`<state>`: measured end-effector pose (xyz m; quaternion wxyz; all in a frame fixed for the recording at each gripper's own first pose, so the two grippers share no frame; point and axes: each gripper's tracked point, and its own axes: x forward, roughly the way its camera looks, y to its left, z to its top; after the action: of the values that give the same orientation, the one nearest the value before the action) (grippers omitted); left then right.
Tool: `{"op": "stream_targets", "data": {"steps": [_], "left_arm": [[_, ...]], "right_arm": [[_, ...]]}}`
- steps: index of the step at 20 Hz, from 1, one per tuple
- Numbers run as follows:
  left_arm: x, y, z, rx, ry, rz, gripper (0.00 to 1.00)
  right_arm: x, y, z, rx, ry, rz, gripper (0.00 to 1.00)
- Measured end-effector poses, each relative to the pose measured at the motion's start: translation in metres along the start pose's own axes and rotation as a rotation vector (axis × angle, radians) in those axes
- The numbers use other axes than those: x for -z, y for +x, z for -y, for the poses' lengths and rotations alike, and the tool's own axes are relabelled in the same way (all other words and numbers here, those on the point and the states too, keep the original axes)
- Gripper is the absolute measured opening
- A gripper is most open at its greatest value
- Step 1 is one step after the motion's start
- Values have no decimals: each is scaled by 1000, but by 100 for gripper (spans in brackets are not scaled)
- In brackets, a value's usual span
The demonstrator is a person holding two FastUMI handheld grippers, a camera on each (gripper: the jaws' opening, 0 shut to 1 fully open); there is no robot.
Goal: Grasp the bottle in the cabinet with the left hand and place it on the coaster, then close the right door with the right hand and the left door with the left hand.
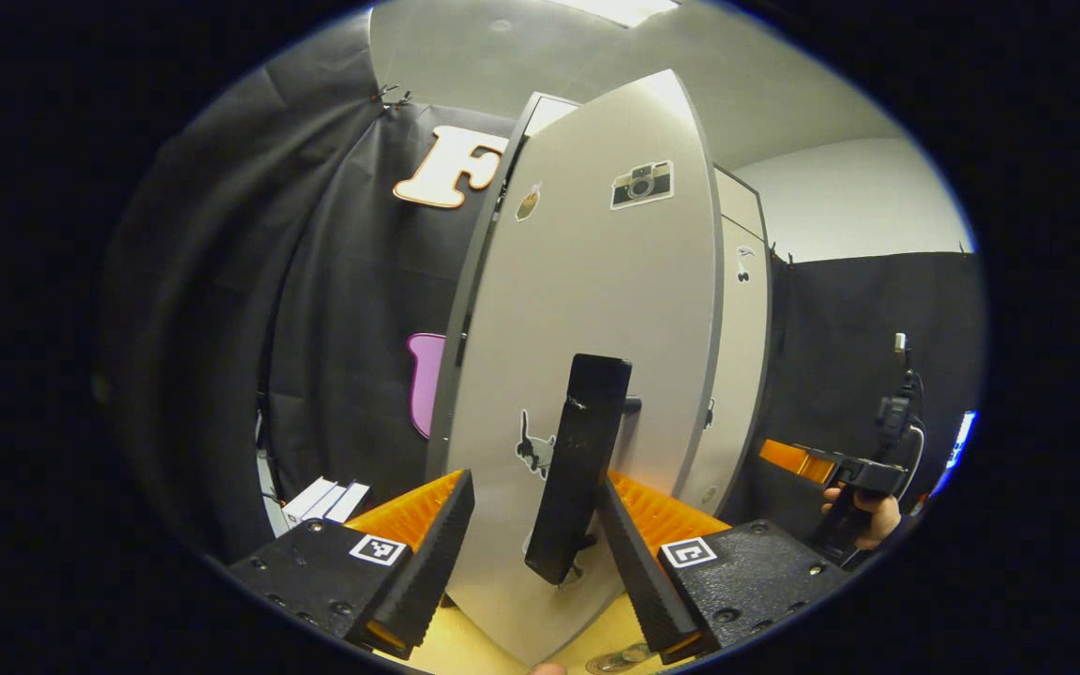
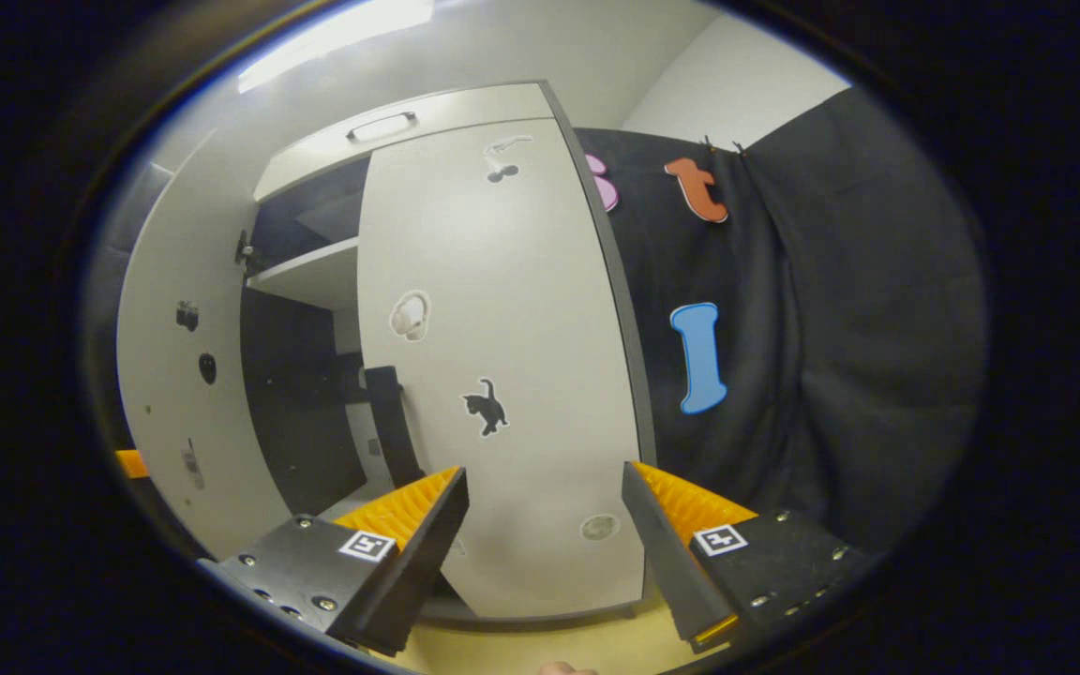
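The cabinet's left door [image 1: 596,309] stands partly open right in front of my left gripper [image 1: 535,483]. That gripper is open, and the door's black upright handle [image 1: 577,469] sits between its fingers without being pressed. The right door [image 2: 502,356], with a cat sticker, lies flat against the cabinet front, its black handle [image 2: 392,422] at its left edge. My right gripper [image 2: 545,473] is open and empty, a short way in front of that door. It is also in the left gripper view at the far right [image 1: 840,478], held by a hand [image 1: 868,520].
Between the doors the dark cabinet interior and a pale shelf [image 2: 306,272] are visible. The left door [image 2: 174,375] swings out at the left of the right gripper view. A yellow tabletop [image 2: 521,647] runs below the cabinet. A small round flat thing [image 1: 620,661] lies at the bottom edge.
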<state>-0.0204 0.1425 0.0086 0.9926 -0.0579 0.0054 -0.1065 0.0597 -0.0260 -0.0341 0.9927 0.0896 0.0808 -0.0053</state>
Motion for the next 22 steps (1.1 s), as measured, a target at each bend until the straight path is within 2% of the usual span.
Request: {"op": "stream_targets", "data": {"steps": [1,2,3,6,8,10,11,22], "left_arm": [[2,2,2,11,-2,-1,84],[3,5,4,23,-11,0,84],[5,7,8,36,-27,-2,84],[7,17,17,74,-63,-4,84],[9,26,25,97,-48,-4,84],[10,36,30,102,-11,-10,84],[12,42,36,114,-2,-15,88],[24,90,69,156,16,-49,90]], "right_arm": [[0,0,1,1,3,-1,100],[0,-2,3,4,3,-2,97],[-1,-1,6,9,0,-3,100],[0,-6,19,35,-4,-5,100],[2,-10,30,55,6,-14,97],[3,-12,41,76,18,-19,100],[3,-13,47,87,22,-19,100],[2,-38,108,209,43,-14,100]]}}
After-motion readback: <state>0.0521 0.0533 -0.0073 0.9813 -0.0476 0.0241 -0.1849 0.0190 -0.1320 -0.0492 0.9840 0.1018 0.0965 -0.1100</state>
